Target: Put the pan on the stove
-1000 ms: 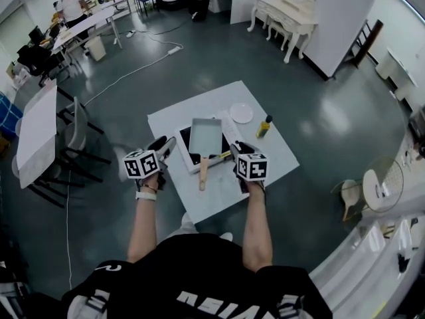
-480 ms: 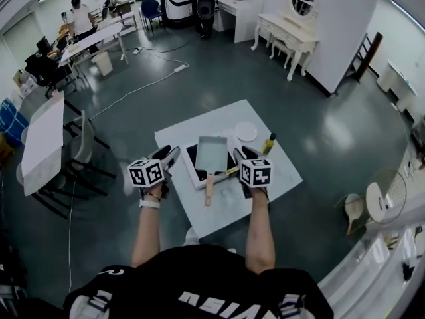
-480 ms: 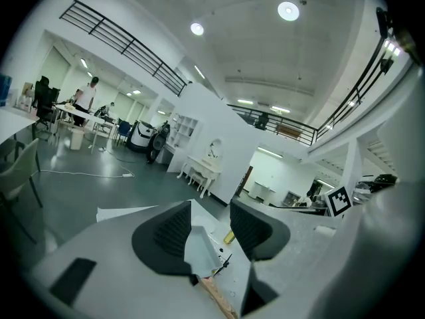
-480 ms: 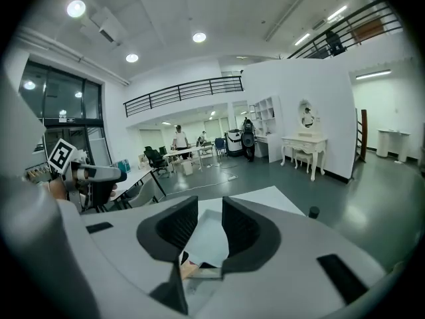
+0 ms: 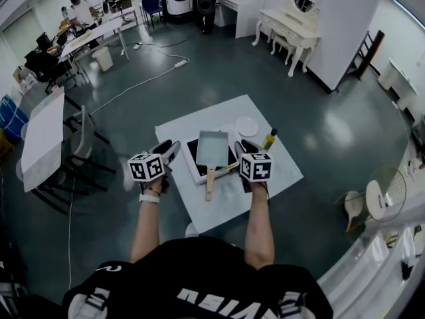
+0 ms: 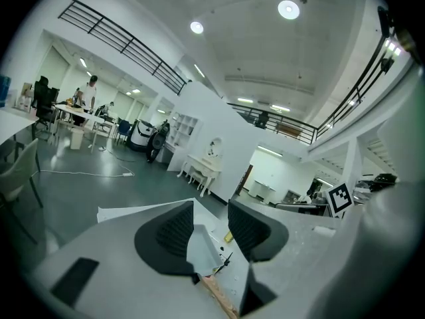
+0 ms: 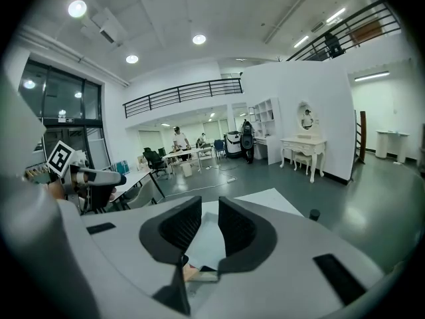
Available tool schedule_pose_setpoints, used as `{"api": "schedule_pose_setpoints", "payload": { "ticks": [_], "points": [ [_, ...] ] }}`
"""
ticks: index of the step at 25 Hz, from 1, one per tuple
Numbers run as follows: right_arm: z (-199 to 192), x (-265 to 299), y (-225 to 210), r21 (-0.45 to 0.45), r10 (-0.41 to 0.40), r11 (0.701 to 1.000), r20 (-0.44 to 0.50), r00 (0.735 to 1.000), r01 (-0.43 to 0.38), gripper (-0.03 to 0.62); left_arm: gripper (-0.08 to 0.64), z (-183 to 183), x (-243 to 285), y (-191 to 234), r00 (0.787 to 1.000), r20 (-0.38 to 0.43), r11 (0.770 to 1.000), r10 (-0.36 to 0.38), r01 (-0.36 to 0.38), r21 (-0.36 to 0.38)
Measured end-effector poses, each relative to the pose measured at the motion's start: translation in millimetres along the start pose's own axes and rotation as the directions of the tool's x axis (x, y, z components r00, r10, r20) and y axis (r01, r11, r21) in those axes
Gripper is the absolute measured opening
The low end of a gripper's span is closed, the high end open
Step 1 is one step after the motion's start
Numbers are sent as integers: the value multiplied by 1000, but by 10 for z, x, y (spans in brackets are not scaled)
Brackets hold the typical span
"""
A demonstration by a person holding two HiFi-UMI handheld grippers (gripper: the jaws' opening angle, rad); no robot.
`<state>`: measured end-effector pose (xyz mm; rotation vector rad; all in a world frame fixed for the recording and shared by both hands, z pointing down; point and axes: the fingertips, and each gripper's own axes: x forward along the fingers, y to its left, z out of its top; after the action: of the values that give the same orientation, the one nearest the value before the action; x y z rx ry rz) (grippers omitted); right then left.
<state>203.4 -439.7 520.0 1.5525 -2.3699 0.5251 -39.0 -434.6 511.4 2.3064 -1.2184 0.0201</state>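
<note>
A grey rectangular pan [image 5: 212, 147] with a wooden handle [image 5: 209, 183] sits on the flat black stove [image 5: 193, 155] on the white table [image 5: 222, 205]. My left gripper [image 5: 167, 150] hovers just left of the stove. My right gripper [image 5: 244, 146] hovers just right of it, near the handle's root. Both sets of jaws are closing with nothing between them. In the left gripper view the left gripper [image 6: 210, 211] looks down on the pan [image 6: 199, 248] and its handle [image 6: 219, 299]. In the right gripper view the right gripper [image 7: 209, 208] shows a narrow gap with the pan [image 7: 207, 241] beyond.
A white plate [image 5: 246, 126] and a yellow bottle with a dark cap [image 5: 267, 140] stand on the table's far right part. Chairs [image 5: 76, 138] and a long desk [image 5: 41, 138] are off to the left, on the grey floor.
The head view has shifted a little. The pan stays on the stove, and both grippers keep their places on either side of it.
</note>
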Motion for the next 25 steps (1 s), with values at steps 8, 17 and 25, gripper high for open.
{"api": "schedule_pose_setpoints", "payload": {
  "ticks": [8,17,25],
  "points": [
    [-103,69,38,-13,-6,1000,-22,1000,6,50,143,-67,-15,48,1000,-11,1000,10,-10,-5],
    [-175,70,98,-15,-15,1000,-32,999,15,24,117,-195,-20,23,1000,-25,1000,11,-11,-8],
    [-196,43,160,-29,-26,999,-40,999,25,9,20,-219,-85,20,1000,-7,1000,30,-30,-4]
  ]
}}
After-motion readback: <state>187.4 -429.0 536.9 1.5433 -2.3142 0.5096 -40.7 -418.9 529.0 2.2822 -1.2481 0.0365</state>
